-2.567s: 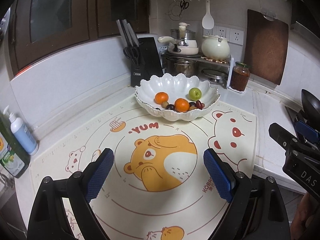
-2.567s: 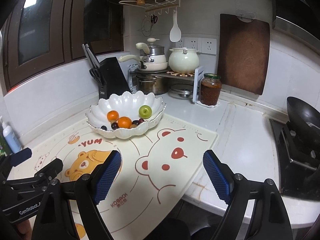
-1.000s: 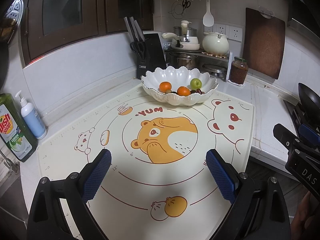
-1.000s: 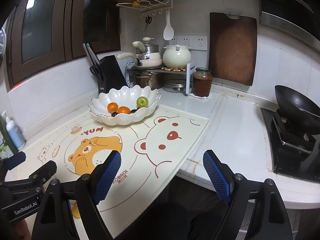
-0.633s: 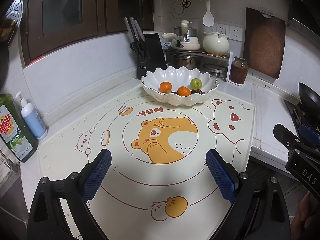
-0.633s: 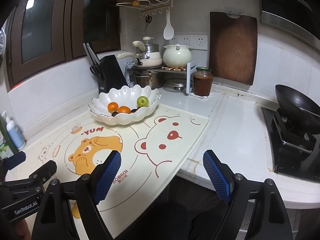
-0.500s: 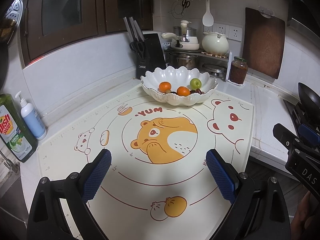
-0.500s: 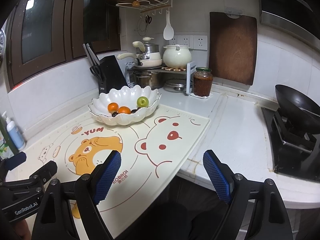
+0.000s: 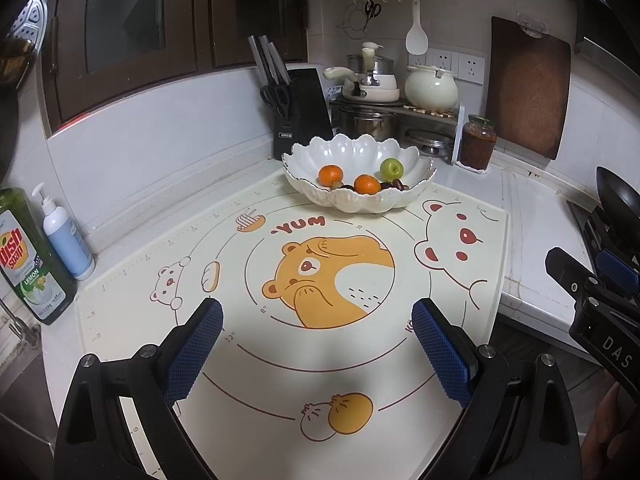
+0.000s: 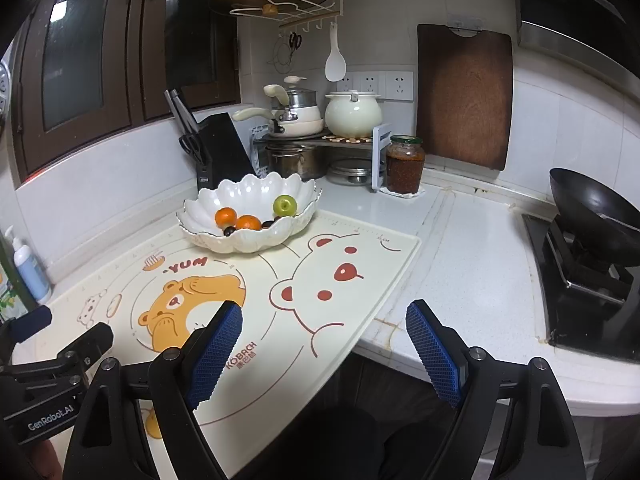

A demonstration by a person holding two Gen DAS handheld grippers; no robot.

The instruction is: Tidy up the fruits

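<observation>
Scalloped white fruit bowl point(image 9: 360, 200) with tangerines point(image 9: 367, 184) and a green apple point(image 9: 391, 168), stem upward, sits at the bear-print mat's point(image 9: 248, 360) back edge on a white kitchen counter point(image 10: 472, 264); left gripper point(image 9: 316, 344) and right gripper point(image 10: 324, 350) both gape wide, empty

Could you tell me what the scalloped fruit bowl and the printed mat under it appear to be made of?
The fruit bowl looks like glazed white ceramic, possibly porcelain: its fluted wall is glossy and catches highlights. The mat looks like matte silicone or soft plastic: it lies thin and flat, overhangs the counter edge slightly, and carries printed bears and ruler marks. Neither is certain from looks alone.
</observation>
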